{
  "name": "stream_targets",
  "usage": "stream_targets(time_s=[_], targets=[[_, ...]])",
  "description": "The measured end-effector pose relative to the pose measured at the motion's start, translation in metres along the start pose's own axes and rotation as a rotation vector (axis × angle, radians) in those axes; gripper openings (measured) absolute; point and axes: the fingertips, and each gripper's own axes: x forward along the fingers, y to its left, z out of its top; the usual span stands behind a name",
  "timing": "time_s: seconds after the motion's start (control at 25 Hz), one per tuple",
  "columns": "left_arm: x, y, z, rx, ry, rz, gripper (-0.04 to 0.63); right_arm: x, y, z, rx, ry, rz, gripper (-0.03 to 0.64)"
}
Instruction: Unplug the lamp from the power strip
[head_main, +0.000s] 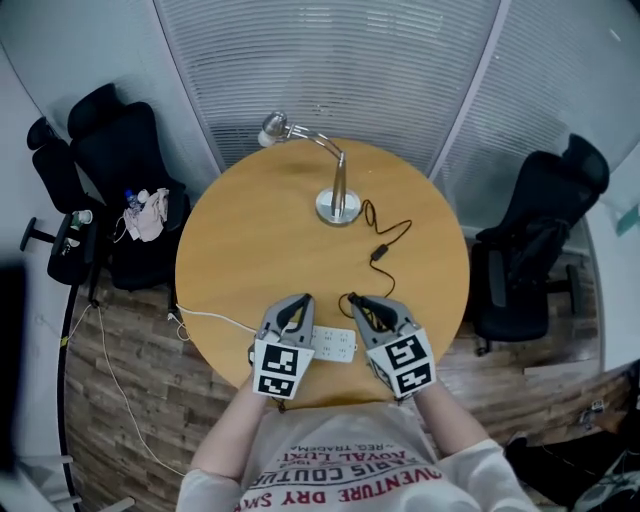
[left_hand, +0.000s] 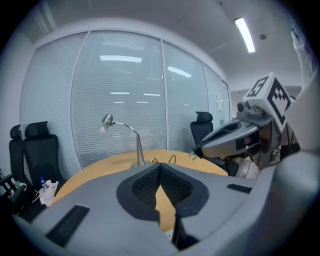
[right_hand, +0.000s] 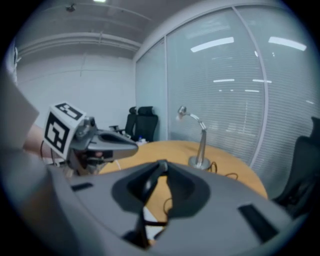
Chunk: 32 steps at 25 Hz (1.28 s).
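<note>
A: How are the jaws found to be set?

B: The left gripper (head_main: 298, 303) is seen closed, its jaws brought tip to tip with nothing caught between them. It is held over the left end of the white power strip (head_main: 338, 345); contact with it cannot be made out.

A: And the right gripper (head_main: 358, 304)?

B: Its jaws are drawn narrow and clamped on the lamp's plug (left_hand: 194, 154) (pale prongs are seen poking from the tips in the left gripper view). The plug is held just beside the strip's right end.

A: Where is the lamp (head_main: 338, 200) placed?

B: It is stood upright at the far side of the round wooden surface (head_main: 250, 240), its head bent leftward. Its black cord (head_main: 395, 232) is trailed through an inline switch (head_main: 380, 252) to the right gripper. The strip is laid at the near edge, and its white cable (head_main: 210, 318) is run off to the left.
</note>
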Motion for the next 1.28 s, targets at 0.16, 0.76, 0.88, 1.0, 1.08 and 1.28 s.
stream_targets(time_s=[0.16, 0.76, 0.88, 1.0, 1.08, 1.28], targets=[[-0.029, 0.002, 0.035, -0.012, -0.137, -0.010, 0.028, -0.017, 0.003, 0.023, 0.034, -0.138, 0.007, 0.072], [-0.081, 0.005, 0.063, -0.133, -0.358, -0.092, 0.026, -0.040, -0.010, 0.041, 0.111, -0.278, -0.042, 0.071], [-0.081, 0.008, 0.064, -0.123, -0.354, -0.081, 0.026, -0.040, -0.010, 0.042, 0.101, -0.280, -0.042, 0.072], [-0.080, 0.011, 0.065, -0.130, -0.350, -0.069, 0.026, -0.040, -0.007, 0.044, 0.089, -0.289, -0.037, 0.072], [-0.079, 0.012, 0.066, -0.132, -0.347, -0.063, 0.026, -0.040, -0.006, 0.045, 0.084, -0.293, -0.034, 0.071], [-0.077, 0.014, 0.066, -0.134, -0.334, -0.056, 0.026, -0.037, -0.001, 0.045, 0.082, -0.294, -0.030, 0.072]])
